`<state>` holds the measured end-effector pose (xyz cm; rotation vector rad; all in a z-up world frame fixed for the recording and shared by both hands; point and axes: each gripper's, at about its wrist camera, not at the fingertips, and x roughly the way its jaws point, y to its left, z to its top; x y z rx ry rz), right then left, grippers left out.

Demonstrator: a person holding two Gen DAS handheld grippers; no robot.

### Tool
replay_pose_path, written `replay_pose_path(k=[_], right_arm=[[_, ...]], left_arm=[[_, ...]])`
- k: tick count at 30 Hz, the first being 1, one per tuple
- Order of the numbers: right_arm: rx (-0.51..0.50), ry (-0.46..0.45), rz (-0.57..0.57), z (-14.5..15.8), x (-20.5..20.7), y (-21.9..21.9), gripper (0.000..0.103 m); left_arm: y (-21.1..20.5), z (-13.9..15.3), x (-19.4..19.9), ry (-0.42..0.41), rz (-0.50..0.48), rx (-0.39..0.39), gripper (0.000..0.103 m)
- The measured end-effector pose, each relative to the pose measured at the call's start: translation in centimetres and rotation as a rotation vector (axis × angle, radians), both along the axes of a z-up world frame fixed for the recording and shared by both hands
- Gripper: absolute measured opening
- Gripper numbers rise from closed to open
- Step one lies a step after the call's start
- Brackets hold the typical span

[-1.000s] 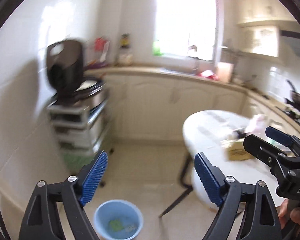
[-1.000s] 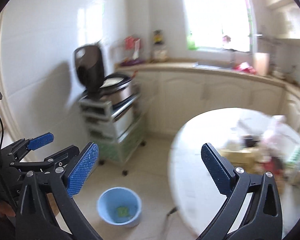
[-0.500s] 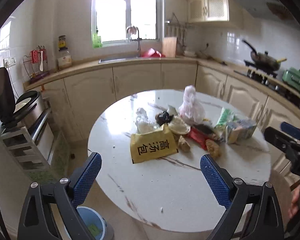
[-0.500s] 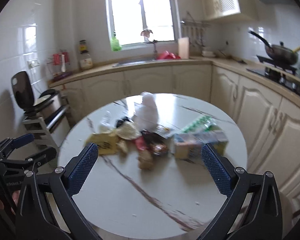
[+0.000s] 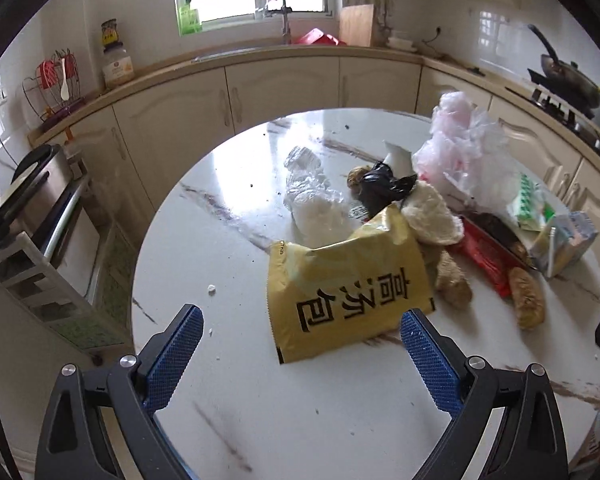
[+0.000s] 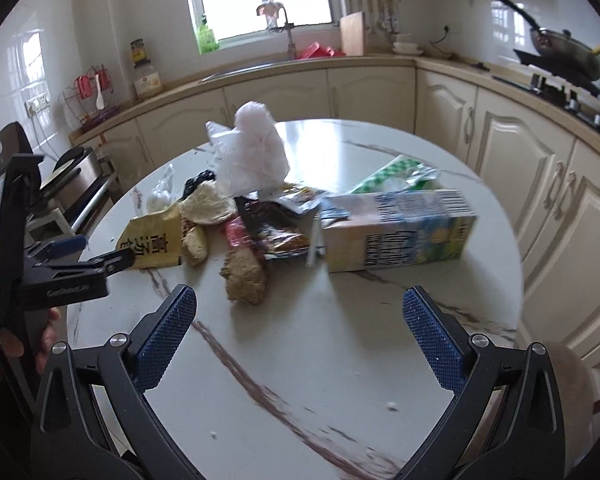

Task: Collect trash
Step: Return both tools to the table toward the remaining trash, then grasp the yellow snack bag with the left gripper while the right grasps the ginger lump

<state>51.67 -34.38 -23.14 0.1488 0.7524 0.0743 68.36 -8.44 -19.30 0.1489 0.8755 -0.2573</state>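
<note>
We hold our left tool over the near edge of the round white table. Its two blue pads stand wide apart, and nothing is between them.

In the left view, the trash sits in a heap in the middle and on the right of the frame. From left to right we see a clear crumpled bag, then a big yellow bag just past the tool, then a black bag, then a white plastic bag. A milk carton lies at the far right.

In the right view, our right tool is wide apart too, with nothing in it. The milk carton lies on its side in the middle right. Our left tool shows at the left edge, next to the yellow bag.
</note>
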Motion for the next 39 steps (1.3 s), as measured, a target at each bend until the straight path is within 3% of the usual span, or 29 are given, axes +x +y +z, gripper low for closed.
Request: replay_pose_path(k=[5, 7, 13, 14, 15, 20, 24, 28, 30, 32, 35, 39], right_arm=[[-0.046, 0.065, 0.04, -1.1, 3.3, 2.8, 0.103], [-0.038, 0.087, 0.044, -1.7, 4.3, 3.3, 0.094], [-0.019, 0.137, 0.066, -3.0, 5.3, 3.6, 0.048], [-0.035, 0.136, 0.071, -3.0, 5.1, 3.6, 0.034], [-0.032, 0.133, 0.078, -2.9, 4.9, 3.4, 0.031], [0.009, 0.138, 0.088, -2.9, 3.9, 2.0, 0.031], [0.052, 0.142, 0.102, -3.0, 3.3, 1.1, 0.031], [0.078, 0.142, 0.103, -3.1, 3.3, 0.7, 0.031], [0.082, 0.141, 0.106, -3.1, 3.4, 0.7, 0.031], [0.09, 0.14, 0.107, -3.1, 3.4, 0.7, 0.031], [0.09, 0.138, 0.106, -3.1, 3.5, 0.7, 0.031], [0.095, 0.135, 0.101, -3.2, 3.3, 0.6, 0.031]], left_arm=[[-0.3, -1.2, 2.7, 0.008, -0.032, -0.006, 0.097], [0.0, -1.3, 3.3, 0.019, -0.032, -0.017, 0.097], [0.3, -1.1, 4.4, 0.028, -0.042, -0.04, 0.097], [0.1, -1.0, 4.4, 0.028, -0.045, -0.037, 0.097], [-0.2, -1.1, 4.5, 0.029, -0.052, -0.033, 0.097], [-2.2, -1.3, 4.9, -0.002, -0.09, 0.017, 0.097], [-3.2, -1.8, 5.6, -0.022, -0.201, 0.097, 0.097], [-4.1, -2.1, 5.9, -0.023, -0.254, 0.146, 0.097], [-4.6, -2.7, 6.2, 0.022, -0.286, 0.132, 0.096], [-4.5, -2.9, 6.2, 0.04, -0.289, 0.081, 0.084], [-3.7, -3.3, 6.5, 0.092, -0.272, -0.012, 0.075], [-3.3, -3.4, 5.7, 0.085, -0.254, -0.026, 0.061]])
